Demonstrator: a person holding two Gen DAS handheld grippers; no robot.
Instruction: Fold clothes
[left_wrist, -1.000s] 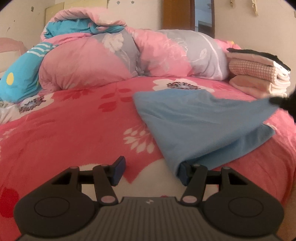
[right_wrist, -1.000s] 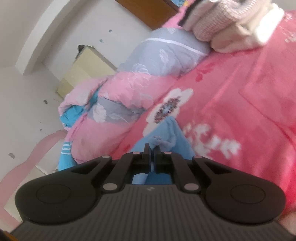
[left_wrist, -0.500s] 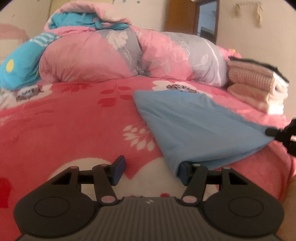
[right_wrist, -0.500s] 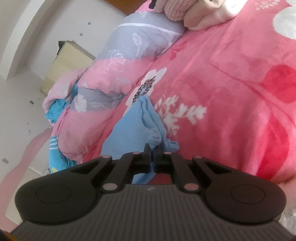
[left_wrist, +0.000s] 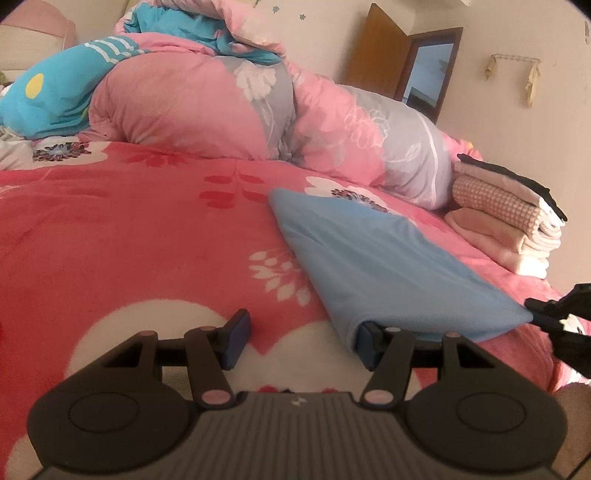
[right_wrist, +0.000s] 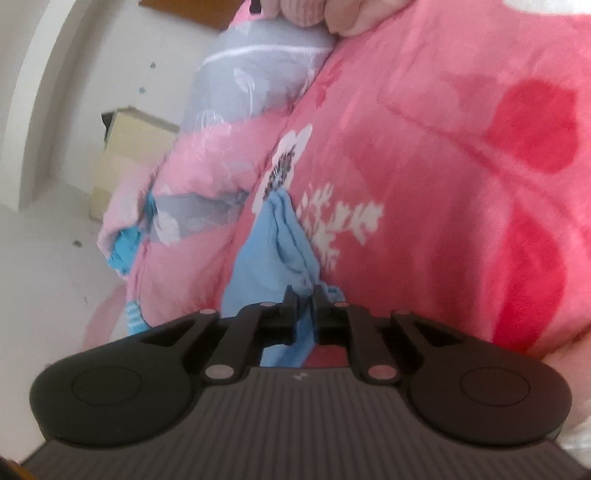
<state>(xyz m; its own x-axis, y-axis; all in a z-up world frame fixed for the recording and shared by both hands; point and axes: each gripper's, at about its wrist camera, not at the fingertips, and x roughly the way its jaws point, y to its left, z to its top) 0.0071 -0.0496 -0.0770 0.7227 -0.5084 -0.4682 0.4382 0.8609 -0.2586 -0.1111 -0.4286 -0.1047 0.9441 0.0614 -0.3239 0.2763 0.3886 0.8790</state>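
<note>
Bedroom — bed (left_wrist: 110, 240), rolled duvet (left_wrist: 207, 99).

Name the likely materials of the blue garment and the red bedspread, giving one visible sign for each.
Blue garment: probably thin cotton jersey; matte, smooth, bunching into soft folds. Red bedspread: likely plush fleece; fuzzy nap with faint sheen and blurred flower edges.

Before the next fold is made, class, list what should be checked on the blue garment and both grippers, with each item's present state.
1. Blue garment lies flat on the pink floral blanket: ok.
2. Left gripper free of cloth: not ok, its right pad sits under the garment's edge.
3. Right gripper released: cannot tell; jaws just opening, cloth between them.
4. Stack of folded clothes clear of the garment: ok.
</note>
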